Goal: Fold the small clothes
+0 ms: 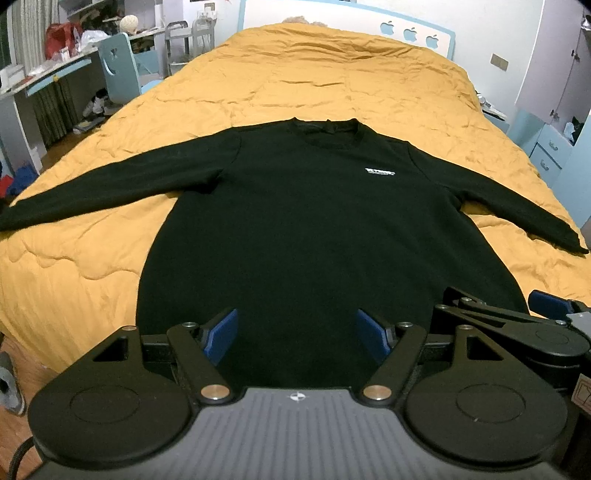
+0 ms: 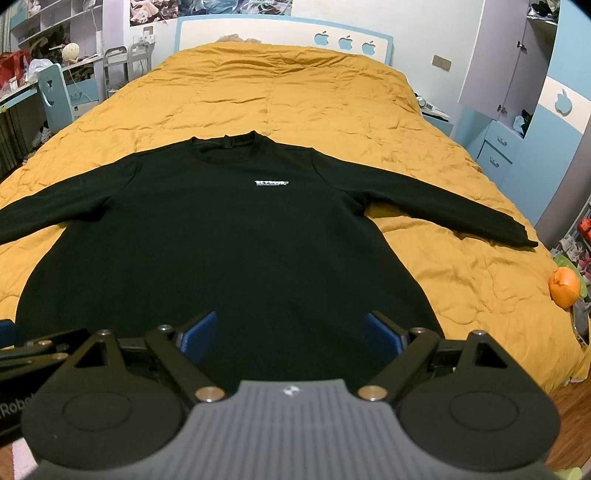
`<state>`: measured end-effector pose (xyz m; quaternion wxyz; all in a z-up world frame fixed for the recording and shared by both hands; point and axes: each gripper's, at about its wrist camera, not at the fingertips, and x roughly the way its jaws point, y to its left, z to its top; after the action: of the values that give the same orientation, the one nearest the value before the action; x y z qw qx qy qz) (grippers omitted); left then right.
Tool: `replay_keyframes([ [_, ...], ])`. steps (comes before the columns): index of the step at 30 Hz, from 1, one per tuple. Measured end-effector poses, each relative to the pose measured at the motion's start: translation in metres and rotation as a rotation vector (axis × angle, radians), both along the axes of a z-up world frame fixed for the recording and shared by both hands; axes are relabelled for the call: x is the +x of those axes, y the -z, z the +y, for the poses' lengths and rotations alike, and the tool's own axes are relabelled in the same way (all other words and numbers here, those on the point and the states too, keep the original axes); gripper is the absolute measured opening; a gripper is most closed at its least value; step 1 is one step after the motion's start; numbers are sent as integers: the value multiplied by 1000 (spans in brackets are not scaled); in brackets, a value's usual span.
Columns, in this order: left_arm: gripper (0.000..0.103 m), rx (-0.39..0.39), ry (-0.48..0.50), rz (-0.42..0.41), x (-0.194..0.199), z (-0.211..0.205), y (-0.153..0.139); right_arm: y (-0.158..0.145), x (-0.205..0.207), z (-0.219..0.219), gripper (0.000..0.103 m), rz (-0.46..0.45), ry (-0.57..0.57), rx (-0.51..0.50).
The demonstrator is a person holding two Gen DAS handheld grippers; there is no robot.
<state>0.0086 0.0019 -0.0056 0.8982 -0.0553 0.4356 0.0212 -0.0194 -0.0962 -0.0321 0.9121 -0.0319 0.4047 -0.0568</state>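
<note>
Start of fold: black sweater flat on bed, both hand-held grippers, left and right, open, empty at hem; next, probably grasp the 3 o'clock sleeve.

Your sweater is plain black all over, with only a small white logo printed on the chest. Under it, the quilt on the bed is mustard yellow, stitched in a wavy quilted pattern. The headboard is white with a light blue edge and three light blue apple shapes. Your left gripper and right gripper are both black, with blue pads inside the jaws and a ribbed grey body. An orange fruit sits at the right edge.
</note>
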Motion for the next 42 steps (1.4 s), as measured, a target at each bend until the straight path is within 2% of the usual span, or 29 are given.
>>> replay_keyframes([
  [5, 85, -111, 13, -12, 4, 17, 5, 0, 3, 0, 83, -4, -17, 8],
  [10, 85, -189, -14, -59, 6, 43, 10, -6, 11, 10, 83, -68, -79, 31],
  [13, 85, -224, -7, -108, 6, 63, 12, -10, 17, 23, 83, -117, -148, 23],
  [15, 85, -302, 18, -107, 9, 84, 16, -12, 23, 34, 83, -141, -208, 8],
  [17, 85, -366, 1, -122, 12, 107, 20, -14, 30, 47, 83, -163, -268, -3],
  [19, 85, -393, -28, -178, 11, 136, 20, -12, 39, 63, 83, -181, -337, -4],
  [22, 89, -343, -163, -293, 6, 192, 17, -8, 59, 87, 83, -197, -406, 37],
  [24, 89, -325, -261, -303, 8, 232, 20, -3, 75, 104, 83, -218, -439, 72],
  [26, 89, -342, -336, -318, 10, 275, 27, 4, 93, 125, 83, -224, -474, 108],
  [29, 89, -366, -479, -397, 8, 333, 41, 19, 125, 168, 83, -181, -503, 103],
  [31, 89, -341, -595, -411, 9, 363, 52, 33, 142, 199, 83, -141, -518, 65],
  [35, 88, -367, -782, -436, 19, 421, 81, 56, 164, 240, 82, -94, -553, 74],
  [38, 86, -390, -856, -470, 27, 448, 99, 69, 179, 270, 82, -69, -569, 59],
  [40, 86, -394, -872, -491, 33, 460, 109, 74, 184, 283, 82, -61, -578, 54],
  [42, 82, -432, -876, -511, 37, 472, 117, 79, 185, 293, 82, -47, -591, 54],
])
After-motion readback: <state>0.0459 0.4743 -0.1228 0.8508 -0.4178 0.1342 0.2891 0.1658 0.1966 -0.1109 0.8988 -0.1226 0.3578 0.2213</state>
